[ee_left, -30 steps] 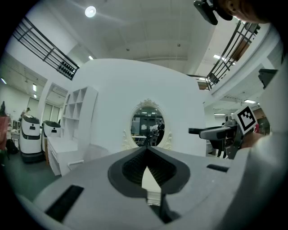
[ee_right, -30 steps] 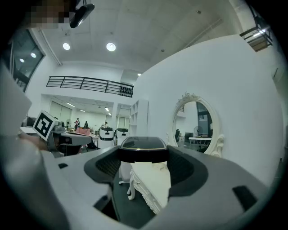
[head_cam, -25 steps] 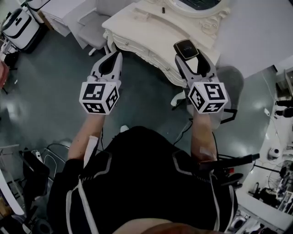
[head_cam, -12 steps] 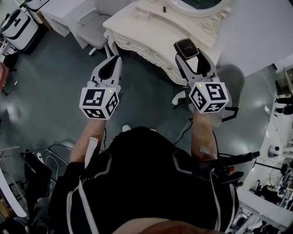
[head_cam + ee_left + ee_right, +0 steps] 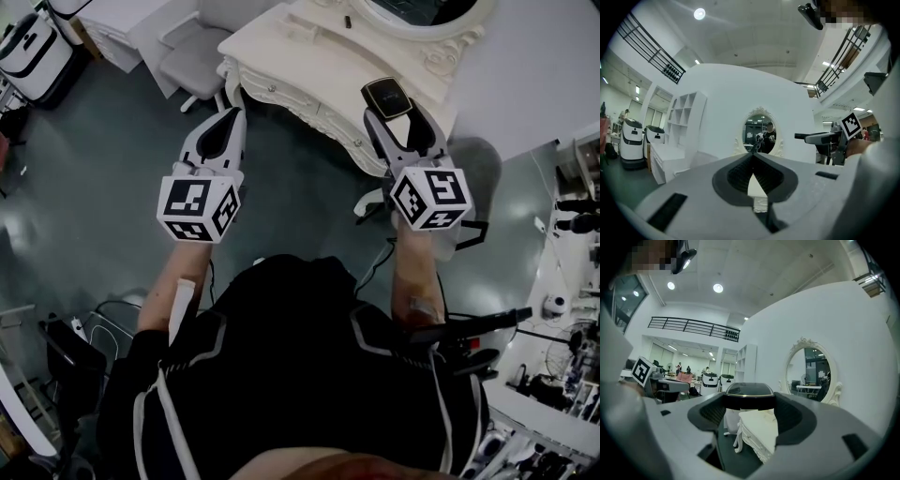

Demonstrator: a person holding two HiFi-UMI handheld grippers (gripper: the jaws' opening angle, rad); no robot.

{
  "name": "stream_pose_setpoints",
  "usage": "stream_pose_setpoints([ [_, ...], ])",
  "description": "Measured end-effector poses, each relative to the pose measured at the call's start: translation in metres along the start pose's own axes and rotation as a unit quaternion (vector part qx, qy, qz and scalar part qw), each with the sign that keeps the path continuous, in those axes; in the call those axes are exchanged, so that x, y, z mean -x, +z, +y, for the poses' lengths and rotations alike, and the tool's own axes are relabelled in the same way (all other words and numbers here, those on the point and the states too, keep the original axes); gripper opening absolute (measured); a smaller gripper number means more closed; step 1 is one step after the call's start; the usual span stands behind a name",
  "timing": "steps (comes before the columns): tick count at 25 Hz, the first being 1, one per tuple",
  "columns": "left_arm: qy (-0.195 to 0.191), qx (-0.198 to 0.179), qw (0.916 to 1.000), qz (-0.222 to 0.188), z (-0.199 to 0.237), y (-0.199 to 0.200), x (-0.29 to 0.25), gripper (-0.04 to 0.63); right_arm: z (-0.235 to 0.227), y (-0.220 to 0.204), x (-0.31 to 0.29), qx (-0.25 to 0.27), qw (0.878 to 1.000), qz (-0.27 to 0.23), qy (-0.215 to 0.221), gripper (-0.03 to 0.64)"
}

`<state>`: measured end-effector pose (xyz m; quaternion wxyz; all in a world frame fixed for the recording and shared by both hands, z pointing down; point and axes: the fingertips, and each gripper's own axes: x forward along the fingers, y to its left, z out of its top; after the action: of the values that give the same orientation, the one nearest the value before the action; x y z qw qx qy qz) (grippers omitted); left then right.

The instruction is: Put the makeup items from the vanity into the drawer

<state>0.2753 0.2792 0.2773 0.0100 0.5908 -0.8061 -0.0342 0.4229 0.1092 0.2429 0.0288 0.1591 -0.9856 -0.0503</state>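
Observation:
A black compact with a gold rim (image 5: 386, 97) is held between the fingertips of my right gripper (image 5: 390, 112), which is shut on it above the front edge of the cream vanity (image 5: 300, 66). In the right gripper view the compact (image 5: 750, 398) spans the gripper (image 5: 750, 404), with the vanity (image 5: 759, 427) below. My left gripper (image 5: 228, 120) is shut and holds nothing, hanging over the floor just left of the vanity. In its own view the left gripper (image 5: 753, 157) points at the oval mirror (image 5: 759, 131). A small dark item (image 5: 347, 21) lies on the vanity top near the mirror.
A grey chair (image 5: 192, 58) stands left of the vanity and another seat (image 5: 473, 164) is under my right arm. White machines (image 5: 33, 42) stand at the far left. A cluttered bench (image 5: 562, 300) runs along the right. White shelves (image 5: 684, 122) stand beside the mirror wall.
The left gripper has drifted slightly down and left. The right gripper still holds the compact and has barely moved. The vanity sits a little farther right in the head view.

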Motion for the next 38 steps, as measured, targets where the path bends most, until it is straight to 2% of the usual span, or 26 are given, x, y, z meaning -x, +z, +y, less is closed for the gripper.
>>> stream_pose_setpoints([
  [8, -0.008, 0.0, 1.0, -0.003, 0.034, -0.004, -0.016, 0.003, 0.009, -0.005, -0.043, 0.002, 1.0, 0.013, 0.002, 0.325],
  [14, 0.006, -0.015, 0.9999, 0.003, 0.064, -0.008, -0.056, 0.003, -0.008, -0.014, -0.098, -0.002, 1.0, 0.009, 0.018, 0.325],
  [19, 0.014, -0.038, 0.9992, 0.004, 0.091, -0.001, -0.109, 0.003, -0.037, -0.021, -0.151, -0.002, 1.0, 0.014, 0.025, 0.325],
  [24, -0.03, -0.033, 0.999, 0.001, 0.092, 0.012, -0.17, 0.003, -0.076, -0.028, -0.205, 0.001, 0.999, 0.029, 0.035, 0.325],
  [27, -0.01, -0.045, 0.9989, 0.014, 0.104, 0.005, -0.207, 0.003, -0.099, -0.035, -0.231, -0.008, 0.999, 0.034, 0.036, 0.325],
  [30, 0.005, -0.039, 0.999, 0.019, 0.115, 0.0, -0.24, 0.003, -0.117, -0.039, -0.251, -0.009, 0.998, 0.038, 0.043, 0.325],
  [34, 0.011, -0.035, 0.9993, 0.0, 0.12, 0.005, -0.27, 0.003, -0.136, -0.04, -0.27, -0.012, 0.998, 0.038, 0.053, 0.325],
  [38, 0.012, -0.03, 0.9995, 0.004, 0.124, -0.002, -0.307, 0.003, -0.158, -0.046, -0.285, -0.021, 0.997, 0.035, 0.062, 0.325],
])
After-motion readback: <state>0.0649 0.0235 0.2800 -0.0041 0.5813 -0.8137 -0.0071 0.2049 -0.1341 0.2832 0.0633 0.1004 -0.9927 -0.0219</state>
